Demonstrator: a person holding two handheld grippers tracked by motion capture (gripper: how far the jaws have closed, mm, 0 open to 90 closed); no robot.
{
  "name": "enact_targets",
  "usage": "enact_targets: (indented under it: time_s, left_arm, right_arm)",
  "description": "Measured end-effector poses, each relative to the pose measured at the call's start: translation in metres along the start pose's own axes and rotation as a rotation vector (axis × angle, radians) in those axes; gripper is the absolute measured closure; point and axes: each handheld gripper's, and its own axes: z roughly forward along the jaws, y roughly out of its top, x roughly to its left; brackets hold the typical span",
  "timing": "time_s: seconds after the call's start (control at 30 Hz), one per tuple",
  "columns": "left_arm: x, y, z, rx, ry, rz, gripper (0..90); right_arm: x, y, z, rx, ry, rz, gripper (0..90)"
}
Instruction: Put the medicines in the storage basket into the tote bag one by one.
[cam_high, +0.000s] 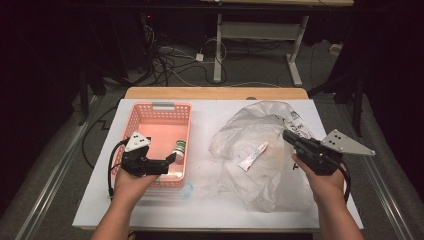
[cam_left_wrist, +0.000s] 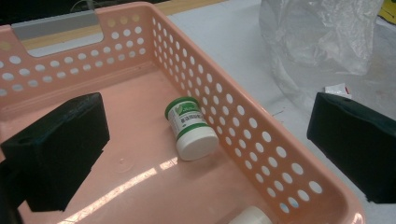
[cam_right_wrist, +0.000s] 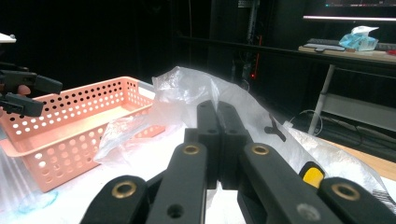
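A pink perforated basket (cam_high: 150, 114) sits on the left of the white table. A white jar with a green lid (cam_high: 179, 149) lies on its side inside, against the right wall. My left gripper (cam_high: 171, 158) hangs open over the basket's near right corner. In the left gripper view the jar (cam_left_wrist: 191, 128) lies between the wide-apart jaws, and the basket wall (cam_left_wrist: 243, 116) runs between them too. My right gripper (cam_high: 287, 135) is shut at the right edge of a crumpled clear plastic bag (cam_high: 260, 122). Its jaws (cam_right_wrist: 217, 112) are pressed together against the bag (cam_right_wrist: 187, 88). A white tube (cam_high: 253, 156) lies on the bag.
A second white round object (cam_left_wrist: 250, 215) shows at the basket's near end. A clear bluish piece of plastic (cam_high: 186, 190) lies on the table just in front of the basket. Cables and table legs stand on the floor beyond the far edge.
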Motion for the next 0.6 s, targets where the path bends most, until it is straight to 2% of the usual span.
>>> enact_targets:
  time_s: [0.1,0.3,0.6]
  left_arm:
    - [0.002,0.000,-0.001,-0.005,-0.003,-0.012,0.0]
    - [0.003,0.004,0.001,-0.011,-0.013,-0.010,0.0]
    - [0.007,0.029,0.015,-0.005,-0.013,-0.005,0.0]
  right_arm:
    - [0.000,0.000,0.000,-0.002,-0.001,-0.002,90.0]
    - [0.000,0.001,0.000,-0.003,-0.002,-0.004,90.0]
    - [0.001,0.001,0.001,-0.004,0.001,-0.007,90.0]
